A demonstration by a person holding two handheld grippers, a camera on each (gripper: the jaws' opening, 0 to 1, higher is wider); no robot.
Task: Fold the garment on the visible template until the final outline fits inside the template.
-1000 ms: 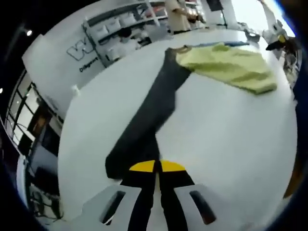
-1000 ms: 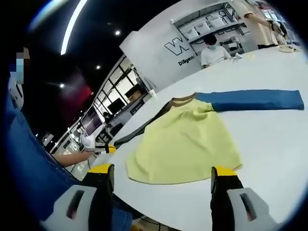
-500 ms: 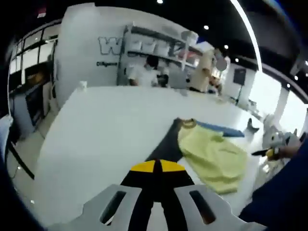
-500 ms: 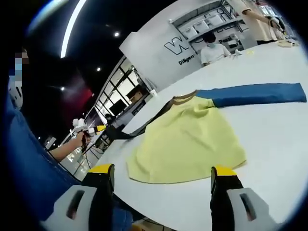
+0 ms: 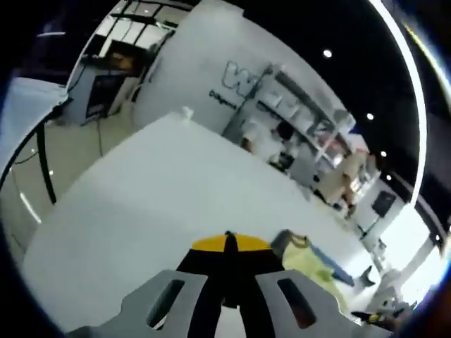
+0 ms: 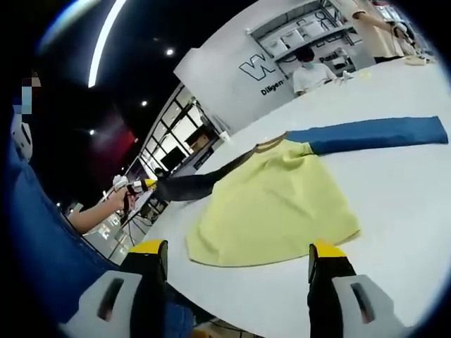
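Observation:
A yellow shirt body (image 6: 271,211) lies flat on the white table (image 6: 402,211), with a tan collar (image 6: 270,146) at its far end. Its blue sleeve (image 6: 373,134) stretches out to the right. The dark sleeve (image 6: 201,184) is raised off the table to the left, its end pinched in my left gripper (image 6: 144,186), which a hand (image 6: 113,204) holds. In the left gripper view my left gripper (image 5: 230,243) is shut with dark cloth between its jaws, and the yellow body (image 5: 310,266) lies beyond on the right. My right gripper (image 6: 237,248) stands open at the shirt's near hem.
The white table (image 5: 141,204) stretches wide to the left of the shirt. People stand behind it by shelves (image 6: 310,70) along a white wall with lettering (image 6: 257,67). A blue-clad arm (image 6: 42,246) fills the left of the right gripper view.
My left gripper has lifted the dark sleeve's end off the table and its view has swung up. The sleeve now hangs in the air. My right gripper has stayed open in place.

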